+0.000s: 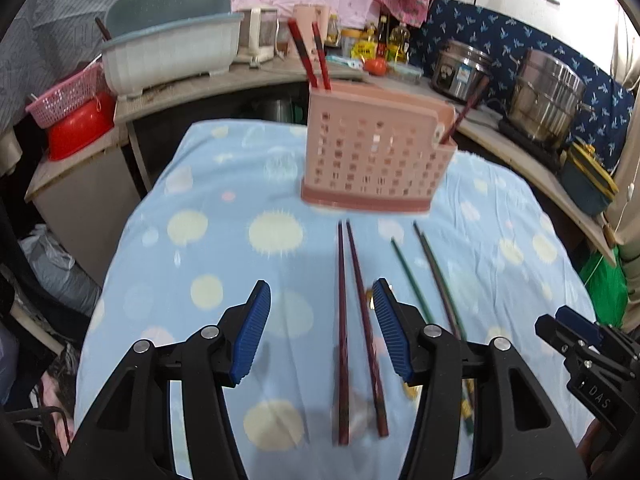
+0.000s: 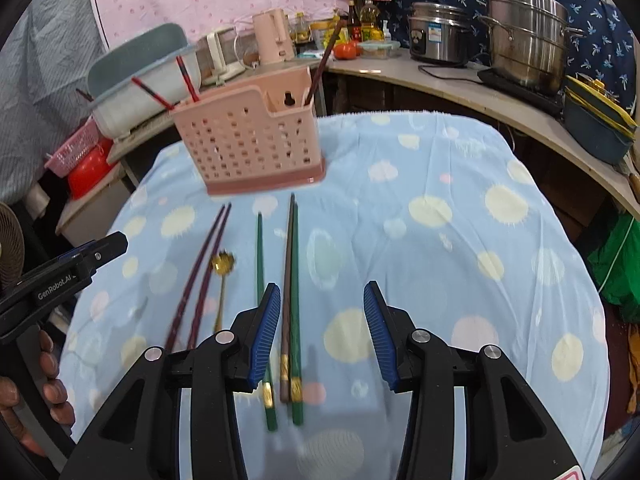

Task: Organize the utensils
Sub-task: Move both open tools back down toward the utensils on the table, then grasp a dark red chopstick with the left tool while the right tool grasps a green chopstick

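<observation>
A pink perforated utensil holder [image 1: 376,148] [image 2: 250,140] stands on the blue spotted tablecloth [image 1: 224,200] [image 2: 440,216], with two red chopsticks and one dark chopstick standing in it. Two dark red chopsticks [image 1: 356,320] [image 2: 200,280] lie in front of it, under my open, empty left gripper [image 1: 322,330]. A gold spoon [image 2: 222,276], a single green chopstick [image 2: 262,292] and a brown and green pair [image 2: 291,292] [image 1: 438,276] lie beside them. My right gripper [image 2: 322,334] is open and empty, its left finger over the green chopstick.
A counter behind holds a grey-green dish tub [image 1: 172,48], a pink kettle [image 2: 272,36], bottles, a tomato [image 2: 346,50] and two steel pots [image 2: 524,36]. A pink basket and red bowl [image 1: 76,120] sit at the left. The right gripper shows in the left wrist view [image 1: 580,340].
</observation>
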`<action>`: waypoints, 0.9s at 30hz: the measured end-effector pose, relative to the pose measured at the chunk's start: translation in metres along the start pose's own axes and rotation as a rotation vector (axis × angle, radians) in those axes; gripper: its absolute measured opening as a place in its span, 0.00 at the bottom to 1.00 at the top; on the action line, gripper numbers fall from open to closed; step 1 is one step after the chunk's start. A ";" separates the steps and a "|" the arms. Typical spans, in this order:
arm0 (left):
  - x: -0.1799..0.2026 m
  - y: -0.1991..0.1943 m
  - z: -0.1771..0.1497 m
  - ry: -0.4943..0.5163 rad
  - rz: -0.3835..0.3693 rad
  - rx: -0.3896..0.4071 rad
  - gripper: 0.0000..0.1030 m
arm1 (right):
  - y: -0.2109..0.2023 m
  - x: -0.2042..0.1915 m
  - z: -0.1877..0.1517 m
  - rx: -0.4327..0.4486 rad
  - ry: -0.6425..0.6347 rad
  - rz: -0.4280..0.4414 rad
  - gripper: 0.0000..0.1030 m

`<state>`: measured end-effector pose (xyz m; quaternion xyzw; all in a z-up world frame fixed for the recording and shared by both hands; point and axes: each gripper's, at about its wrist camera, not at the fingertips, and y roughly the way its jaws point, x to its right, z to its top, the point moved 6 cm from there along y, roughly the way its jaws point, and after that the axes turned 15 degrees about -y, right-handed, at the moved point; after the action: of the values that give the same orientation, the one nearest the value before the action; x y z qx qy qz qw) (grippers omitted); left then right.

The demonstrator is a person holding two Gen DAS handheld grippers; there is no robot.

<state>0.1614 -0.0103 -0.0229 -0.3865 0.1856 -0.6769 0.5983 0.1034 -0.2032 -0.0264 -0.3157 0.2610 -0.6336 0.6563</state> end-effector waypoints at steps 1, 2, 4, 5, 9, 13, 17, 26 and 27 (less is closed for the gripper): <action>-0.002 0.002 -0.009 0.006 0.006 -0.015 0.49 | 0.001 -0.002 -0.006 -0.008 -0.003 0.001 0.42; -0.004 0.002 -0.016 0.009 0.011 -0.025 0.49 | 0.002 -0.003 -0.012 -0.016 -0.003 0.003 0.42; -0.006 0.004 -0.029 0.012 0.012 -0.048 0.49 | 0.006 -0.006 -0.023 -0.039 -0.001 0.014 0.42; -0.008 0.005 -0.037 0.016 0.016 -0.058 0.49 | 0.007 -0.007 -0.028 -0.047 0.001 0.016 0.42; -0.012 0.006 -0.058 0.014 0.014 -0.084 0.49 | 0.010 -0.013 -0.044 -0.076 0.002 0.031 0.40; -0.010 0.005 -0.072 0.017 -0.005 -0.087 0.49 | 0.012 -0.022 -0.054 -0.091 -0.020 0.041 0.38; -0.009 0.005 -0.082 0.031 -0.013 -0.092 0.49 | 0.015 -0.030 -0.062 -0.105 -0.040 0.042 0.33; -0.016 0.015 -0.090 0.034 0.018 -0.111 0.44 | 0.023 -0.034 -0.070 -0.126 -0.049 0.053 0.28; -0.016 0.016 -0.091 0.037 0.020 -0.112 0.42 | 0.024 -0.034 -0.070 -0.127 -0.051 0.052 0.27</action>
<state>0.1046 -0.0174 -0.0967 -0.4051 0.2381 -0.6663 0.5790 0.0653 -0.1757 -0.0929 -0.3660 0.2919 -0.5904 0.6575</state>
